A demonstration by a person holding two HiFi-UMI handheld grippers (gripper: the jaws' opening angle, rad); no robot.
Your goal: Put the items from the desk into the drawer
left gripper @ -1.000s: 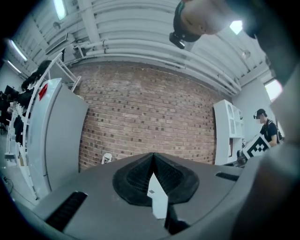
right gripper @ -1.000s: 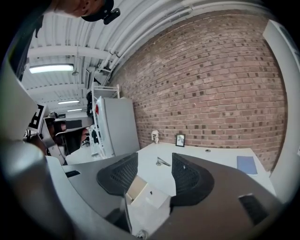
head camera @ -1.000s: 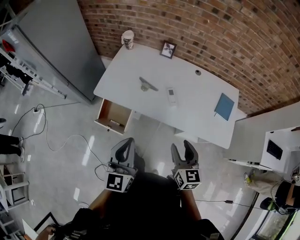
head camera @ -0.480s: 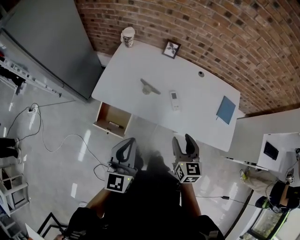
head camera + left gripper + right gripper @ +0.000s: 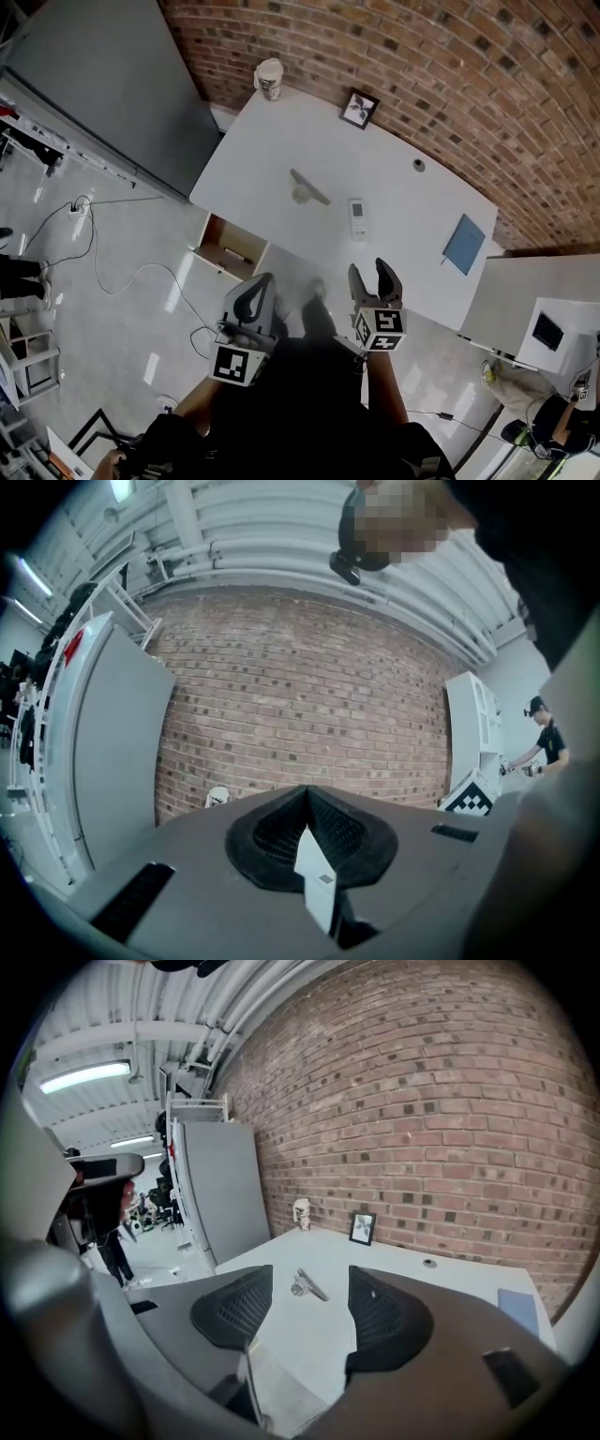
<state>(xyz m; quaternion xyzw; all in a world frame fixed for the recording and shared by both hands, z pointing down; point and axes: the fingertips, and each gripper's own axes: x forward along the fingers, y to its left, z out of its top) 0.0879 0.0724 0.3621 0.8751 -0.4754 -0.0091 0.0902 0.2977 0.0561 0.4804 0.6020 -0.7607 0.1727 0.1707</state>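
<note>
On the white desk (image 5: 281, 150) lie a grey stand-like object (image 5: 307, 187), a white remote (image 5: 357, 218) and a blue notebook (image 5: 464, 244). A paper cup (image 5: 269, 79) and a small picture frame (image 5: 359, 108) stand at its far edge by the brick wall. The drawer (image 5: 230, 249) hangs open under the desk's near left side. My left gripper (image 5: 251, 296) is shut and empty, held short of the desk. My right gripper (image 5: 375, 280) is open and empty near the desk's front edge. In the right gripper view the grey object (image 5: 307, 1285) shows between the jaws, far off.
A large grey cabinet (image 5: 103, 75) stands left of the desk. A white shelf unit (image 5: 548, 323) is at the right, and a person (image 5: 562, 417) is crouched beyond it. Cables (image 5: 112, 272) run over the glossy floor at the left.
The view has moved closer to the desk; both grippers stay held in front of the body in the same state.
</note>
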